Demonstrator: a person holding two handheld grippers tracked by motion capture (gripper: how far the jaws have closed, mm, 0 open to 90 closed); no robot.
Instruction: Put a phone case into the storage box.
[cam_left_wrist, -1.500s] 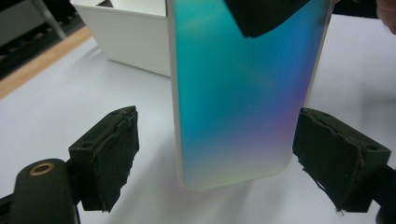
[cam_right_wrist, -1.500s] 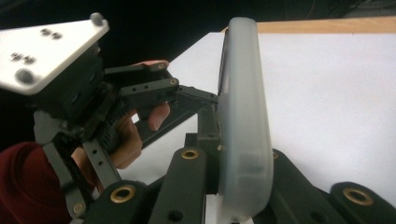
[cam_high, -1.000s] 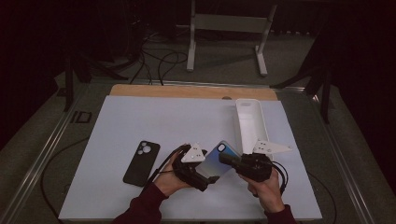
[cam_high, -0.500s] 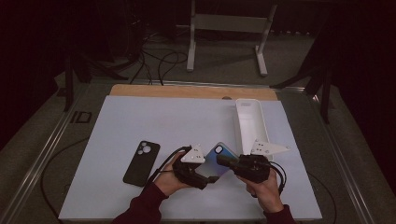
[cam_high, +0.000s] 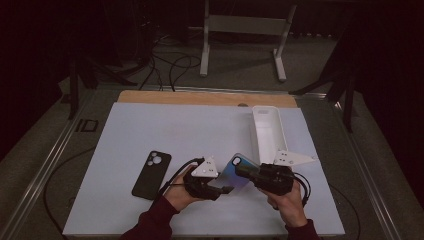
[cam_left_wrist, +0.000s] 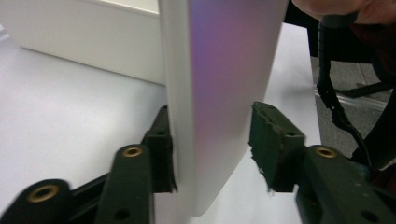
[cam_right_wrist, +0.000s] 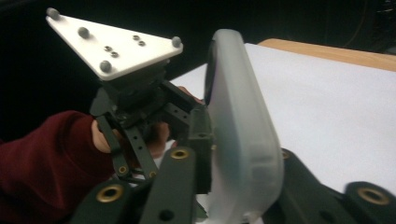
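Low and centre in the high view, the phone case (cam_high: 239, 170) hangs between both tools. The right gripper (cam_right_wrist: 224, 186) pinches one end; the left gripper (cam_left_wrist: 212, 149) stands slightly open around the other. It looks light, bendy and slick (grip the rims).

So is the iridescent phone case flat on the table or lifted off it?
Lifted. The iridescent case is held on edge between both tongs: right tongs clamp one end, while the left tongs straddle the other, one pad standing clear.

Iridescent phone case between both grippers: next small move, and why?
Probably close the left gripper on the iridescent case. Its jaws straddle the case's edge; one pad touches, the other stands off with a gap. The right gripper already clamps the other end, holding it off the table.
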